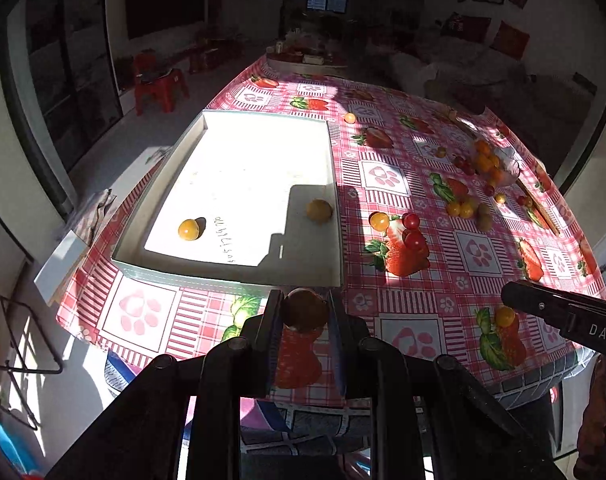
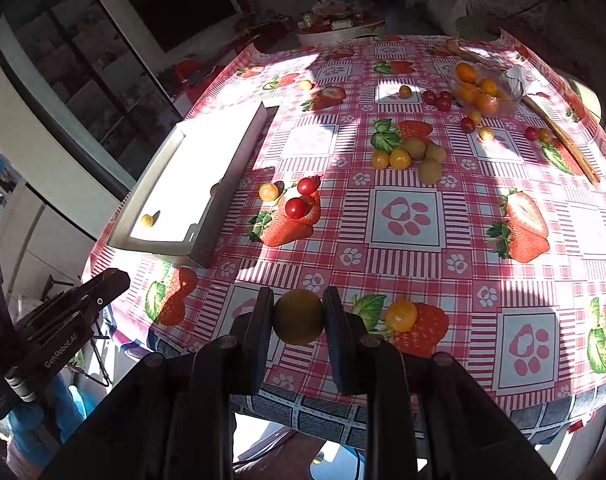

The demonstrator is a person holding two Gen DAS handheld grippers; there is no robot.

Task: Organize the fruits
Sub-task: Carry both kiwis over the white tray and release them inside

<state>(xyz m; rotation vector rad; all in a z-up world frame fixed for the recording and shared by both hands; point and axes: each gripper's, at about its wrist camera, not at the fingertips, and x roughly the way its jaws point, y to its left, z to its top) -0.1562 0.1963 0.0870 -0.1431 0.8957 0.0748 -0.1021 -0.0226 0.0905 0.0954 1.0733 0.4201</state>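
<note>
My left gripper [image 1: 305, 300] is shut on a small brown round fruit [image 1: 306, 310], held over the table's near edge just in front of the white tray [image 1: 223, 277]. In the tray lie a yellow cherry tomato [image 1: 189, 229] and a brownish fruit [image 1: 319, 210]. My right gripper [image 2: 298, 300] is shut on a green-brown round fruit [image 2: 299, 318], also above the near edge. A yellow tomato [image 2: 401, 314] lies just right of it. Red cherry tomatoes [image 2: 296, 208], small kiwis [image 2: 429, 170] and more yellow tomatoes [image 2: 399, 159] are scattered over the strawberry tablecloth [image 2: 407, 256].
A glass bowl [image 2: 513, 96] of orange fruits stands at the far right, with a long wooden stick [image 2: 563, 140] beside it. The left gripper's black body [image 2: 63, 320] shows at the left of the right wrist view. Red stools [image 1: 159, 84] stand on the floor beyond the table.
</note>
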